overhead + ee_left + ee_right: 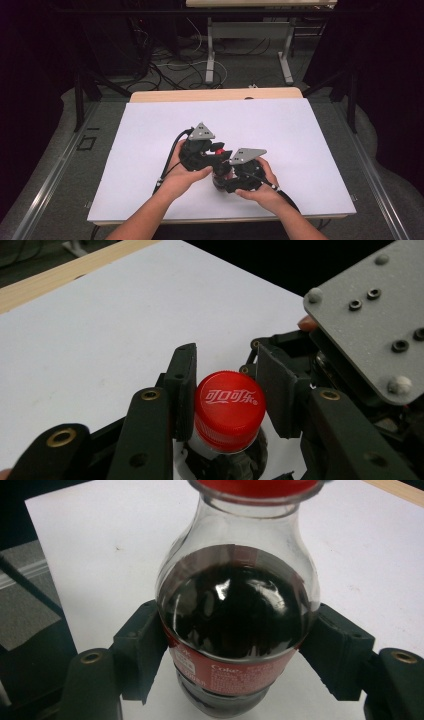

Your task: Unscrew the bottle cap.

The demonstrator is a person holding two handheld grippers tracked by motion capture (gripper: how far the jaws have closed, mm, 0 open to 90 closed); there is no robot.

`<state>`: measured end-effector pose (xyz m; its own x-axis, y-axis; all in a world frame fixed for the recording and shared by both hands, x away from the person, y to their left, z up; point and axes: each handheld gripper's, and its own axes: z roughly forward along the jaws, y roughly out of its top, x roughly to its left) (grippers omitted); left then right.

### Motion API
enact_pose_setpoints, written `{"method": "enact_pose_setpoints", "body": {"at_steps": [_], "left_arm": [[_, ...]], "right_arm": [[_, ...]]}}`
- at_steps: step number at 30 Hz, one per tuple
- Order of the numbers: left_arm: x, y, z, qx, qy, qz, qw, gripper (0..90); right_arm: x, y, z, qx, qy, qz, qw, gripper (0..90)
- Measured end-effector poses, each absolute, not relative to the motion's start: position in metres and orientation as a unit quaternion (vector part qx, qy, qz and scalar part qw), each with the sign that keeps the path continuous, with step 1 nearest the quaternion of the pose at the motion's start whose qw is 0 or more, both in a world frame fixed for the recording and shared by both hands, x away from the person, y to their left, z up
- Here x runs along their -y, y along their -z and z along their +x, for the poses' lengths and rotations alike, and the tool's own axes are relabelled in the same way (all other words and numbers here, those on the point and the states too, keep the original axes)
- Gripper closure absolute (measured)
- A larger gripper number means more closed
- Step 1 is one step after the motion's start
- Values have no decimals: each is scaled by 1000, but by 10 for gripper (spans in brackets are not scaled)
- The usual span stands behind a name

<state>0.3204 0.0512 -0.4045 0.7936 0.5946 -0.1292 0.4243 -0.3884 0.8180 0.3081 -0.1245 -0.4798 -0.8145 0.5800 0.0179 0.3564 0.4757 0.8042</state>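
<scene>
Near the desk's (150, 145) front edge, about midway along it, the right gripper (235, 655) pinches the cola bottle (235, 625) around its labelled body. Just beyond, the left gripper (227, 400) is clamped on the bottle's red cap (229, 407).
</scene>
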Motion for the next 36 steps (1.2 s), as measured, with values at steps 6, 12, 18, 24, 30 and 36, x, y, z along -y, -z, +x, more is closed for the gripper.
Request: {"method": "enact_pose_setpoints", "body": {"at_steps": [6,12,18,24,30,36], "left_arm": [[-51,405,323,-311,-81,828,460,609],[-55,401,325,-299,-70,830,465,506],[-65,395,328,-271,-44,837,474,430],[-72,393,336,-223,-8,854,470,400],[-75,399,343,-209,-3,864,459,434],[-76,403,346,-195,4,867,458,473]], "right_arm": [[125,480,309,-848,-433,278,122,300],[126,481,310,-850,-434,275,119,300],[127,480,310,-853,-430,276,109,299],[126,480,310,-851,-437,271,107,299],[125,479,309,-854,-435,264,106,299],[124,481,309,-853,-439,261,110,299]]}}
